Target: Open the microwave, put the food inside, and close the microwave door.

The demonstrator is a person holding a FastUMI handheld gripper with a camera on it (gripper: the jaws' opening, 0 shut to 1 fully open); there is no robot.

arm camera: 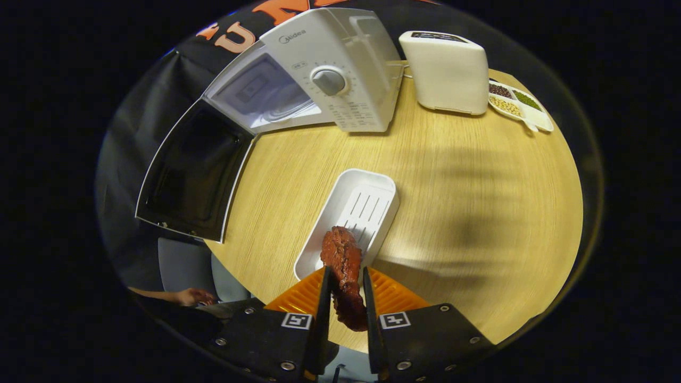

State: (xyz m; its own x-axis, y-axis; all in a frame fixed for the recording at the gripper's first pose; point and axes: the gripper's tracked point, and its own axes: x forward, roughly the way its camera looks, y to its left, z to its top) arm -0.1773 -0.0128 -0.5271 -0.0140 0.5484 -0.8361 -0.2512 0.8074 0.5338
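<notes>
One food piece (pixel 343 266), dark red-brown, lumpy | claw (pixel 346 290) clamped on it | microwave (pixel 319 80) door (pixel 194 170) open

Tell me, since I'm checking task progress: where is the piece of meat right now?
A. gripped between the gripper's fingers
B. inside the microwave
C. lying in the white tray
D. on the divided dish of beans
A: the meat sits pinched between both fingers of the gripper, above the white tray.

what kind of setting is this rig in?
Looks like a staged kitchen tabletop in a booth: a white microwave with its door open, a toaster and a divided dish of beans on a wooden table. The gripper holds a piece of meat.
</notes>
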